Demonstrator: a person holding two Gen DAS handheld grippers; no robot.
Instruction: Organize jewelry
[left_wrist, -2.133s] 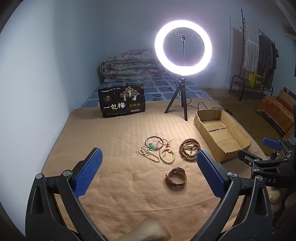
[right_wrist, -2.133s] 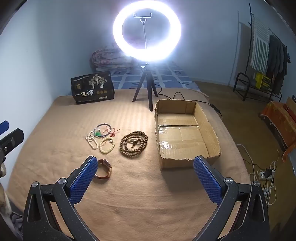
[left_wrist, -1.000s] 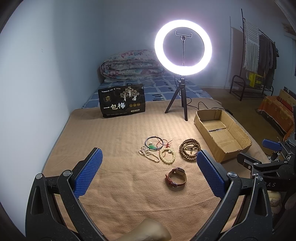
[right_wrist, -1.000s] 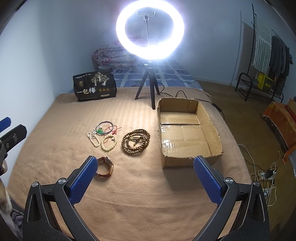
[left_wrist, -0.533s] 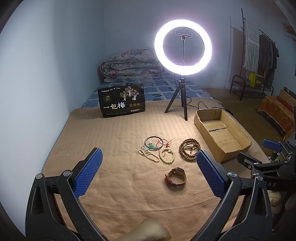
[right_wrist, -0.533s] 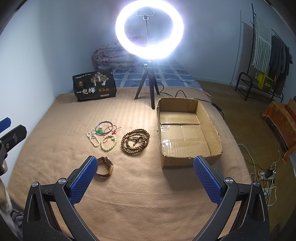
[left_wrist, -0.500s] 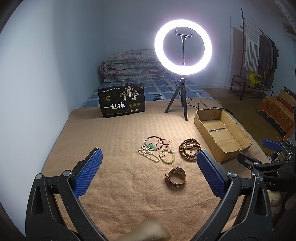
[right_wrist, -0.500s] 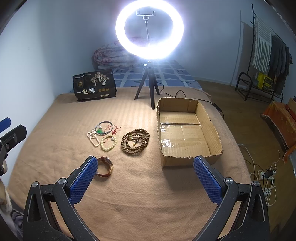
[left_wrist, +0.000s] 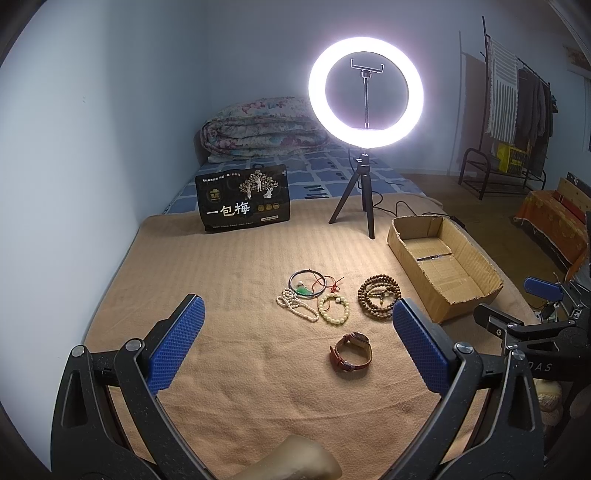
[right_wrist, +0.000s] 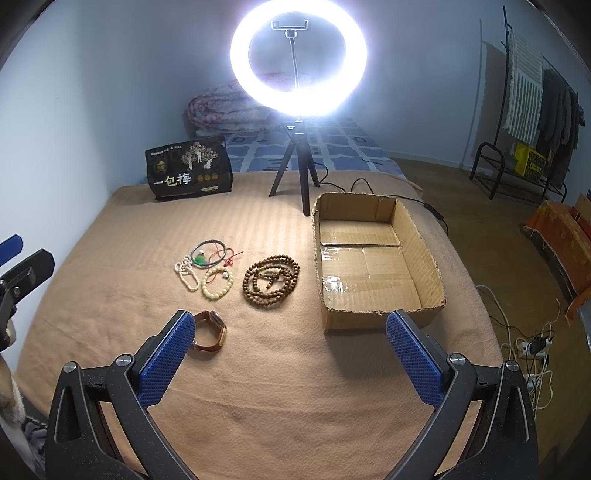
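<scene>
Jewelry lies on a tan blanket (left_wrist: 229, 280): a brown-strap watch (left_wrist: 351, 356) (right_wrist: 210, 334), brown wooden beads (left_wrist: 379, 297) (right_wrist: 271, 280), a pale bead bracelet (left_wrist: 333, 309) (right_wrist: 218, 282), a white pearl string (left_wrist: 295, 304) (right_wrist: 186, 271) and a dark bangle with a green pendant and red cord (left_wrist: 308, 282) (right_wrist: 208, 253). An open empty cardboard box (left_wrist: 443, 266) (right_wrist: 373, 258) sits to their right. My left gripper (left_wrist: 295, 339) is open and empty, short of the watch. My right gripper (right_wrist: 290, 354) is open and empty, its left pad beside the watch.
A lit ring light on a tripod (left_wrist: 365, 192) (right_wrist: 299, 173) stands behind the jewelry. A black snack bag (left_wrist: 243, 201) (right_wrist: 188, 171) stands at the back left. A folded quilt (left_wrist: 262, 129) lies behind. A wall runs along the left; cables lie on the floor (right_wrist: 532, 347) at right.
The right wrist view has shifted slightly, so the scene sits a little further right in it. The left gripper and all jewelry stay as they were.
</scene>
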